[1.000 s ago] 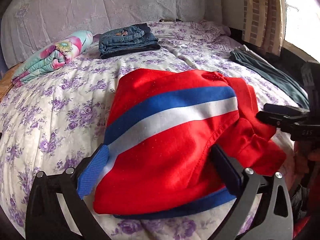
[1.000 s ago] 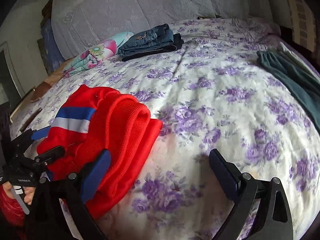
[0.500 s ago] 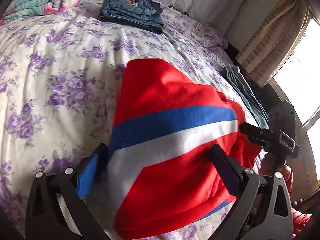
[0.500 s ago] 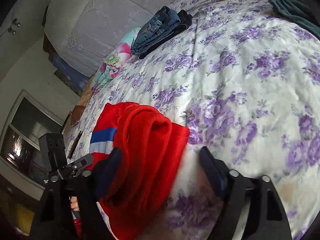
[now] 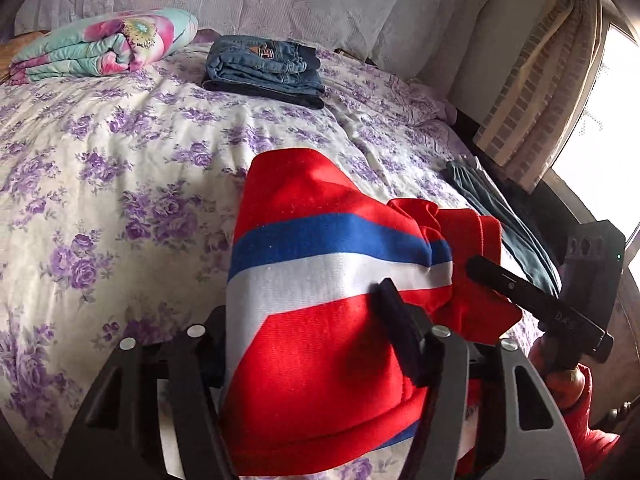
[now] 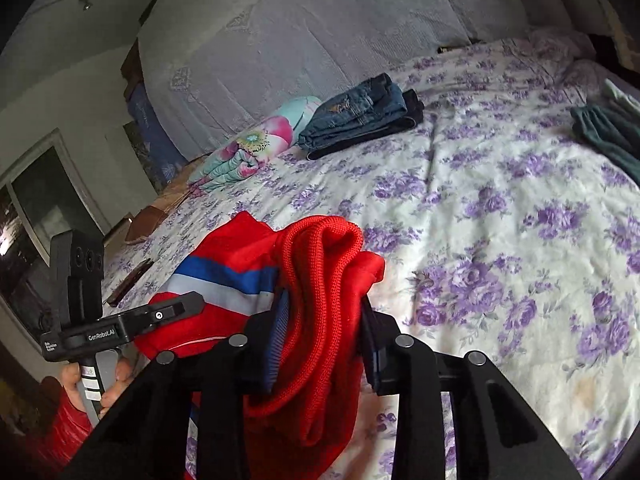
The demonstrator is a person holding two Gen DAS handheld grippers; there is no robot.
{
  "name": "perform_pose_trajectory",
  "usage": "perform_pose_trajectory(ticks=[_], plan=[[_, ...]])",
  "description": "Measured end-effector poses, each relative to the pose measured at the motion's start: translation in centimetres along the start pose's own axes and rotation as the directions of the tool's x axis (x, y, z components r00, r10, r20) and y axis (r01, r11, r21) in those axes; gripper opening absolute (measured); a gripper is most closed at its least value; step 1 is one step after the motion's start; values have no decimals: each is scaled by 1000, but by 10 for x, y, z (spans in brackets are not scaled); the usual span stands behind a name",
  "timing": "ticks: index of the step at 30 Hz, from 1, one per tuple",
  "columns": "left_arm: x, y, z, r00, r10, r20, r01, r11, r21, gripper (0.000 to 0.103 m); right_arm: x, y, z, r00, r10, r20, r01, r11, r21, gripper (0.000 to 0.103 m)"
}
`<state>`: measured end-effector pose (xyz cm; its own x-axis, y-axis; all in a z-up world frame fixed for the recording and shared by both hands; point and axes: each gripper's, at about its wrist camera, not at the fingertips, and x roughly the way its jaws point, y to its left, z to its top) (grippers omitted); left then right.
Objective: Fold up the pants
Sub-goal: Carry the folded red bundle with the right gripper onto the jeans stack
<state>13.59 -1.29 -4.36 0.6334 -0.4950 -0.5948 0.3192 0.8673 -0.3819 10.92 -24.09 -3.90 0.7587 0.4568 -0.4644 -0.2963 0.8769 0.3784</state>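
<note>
Red pants (image 5: 320, 344), folded into a bundle with blue and white stripes across, are gripped from both ends at the near edge of the bed (image 5: 100, 168).

Left tongs (image 5: 308, 344): fingers closed in on the striped end of the bundle, fabric bulging between them. One finger (image 5: 400, 332) presses into the red and white cloth; the other is mostly hidden behind the fabric's left edge.

Right tongs (image 6: 324, 336): clamped on the ribbed red waistband end (image 6: 320, 280), which bunches up and drapes down between the two fingers. Blue pad of one finger (image 6: 278, 340) is visible against the knit.

From the left wrist view the right tongs come in from the right, tip touching the red fabric (image 5: 492, 276). From the right wrist view the left tongs sit at left, tip on the striped part (image 6: 176, 312).

Whether the bundle is resting on the bed or lifted off it: cannot tell.

Further out on the floral bedspread: folded jeans (image 5: 264, 68) stacked on a dark garment near the headboard, rolled floral blanket (image 5: 104, 46) just beside them. Dark green garment (image 6: 604, 136) lies at the far right side, well apart from the pants. Curtain (image 5: 532, 80) and bright window beyond that.
</note>
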Motion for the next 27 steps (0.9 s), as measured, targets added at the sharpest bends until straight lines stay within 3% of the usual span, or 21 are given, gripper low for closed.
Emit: perform_pose_trajectory(ticks=[3, 6, 9, 11, 14, 15, 18, 20, 21, 24, 25, 27], plan=[[-5, 2, 5, 1000, -5, 24, 5, 1000, -7, 50, 0, 1, 11, 1000, 8, 5, -8, 1000, -16, 32], [-10, -2, 21, 997, -26, 67, 25, 1000, 19, 36, 7, 0, 30, 1000, 8, 5, -8, 1000, -28, 31], [-12, -13, 44, 995, -12, 96, 4, 997, 75, 36, 16, 1, 52, 1000, -1, 17, 2, 999, -54, 31], [-1, -11, 56, 997, -4, 74, -1, 997, 74, 36, 26, -6, 61, 1000, -6, -3, 6, 999, -41, 31], [25, 11, 54, 998, -48, -51, 47, 999, -24, 36, 45, -28, 54, 996, 5, -93, -2, 1000, 22, 31], [31, 19, 48, 996, -48, -69, 45, 998, -40, 39, 48, -34, 48, 995, 1, -103, 2, 999, 32, 31], [45, 37, 29, 993, -44, -106, 36, 996, -79, 67, 55, -54, 37, 992, 46, -115, -33, 993, 115, 33], [48, 48, 26, 989, -98, -112, 83, 988, -132, 69, 60, -65, 34, 987, 90, -130, -65, 982, 179, 37], [48, 50, 28, 986, -115, -118, 97, 985, -145, 67, 62, -70, 33, 985, 111, -132, -83, 975, 205, 37], [45, 48, 36, 984, -146, -106, 127, 978, -169, 36, 60, -72, 36, 985, 127, -114, -98, 968, 232, 33], [41, 43, 41, 988, -130, -86, 116, 982, -151, 26, 55, -65, 40, 989, 114, -95, -94, 976, 196, 31], [31, 28, 55, 993, -109, -38, 105, 991, -80, 20, 47, -45, 56, 995, 80, -59, -74, 993, 88, 29]])
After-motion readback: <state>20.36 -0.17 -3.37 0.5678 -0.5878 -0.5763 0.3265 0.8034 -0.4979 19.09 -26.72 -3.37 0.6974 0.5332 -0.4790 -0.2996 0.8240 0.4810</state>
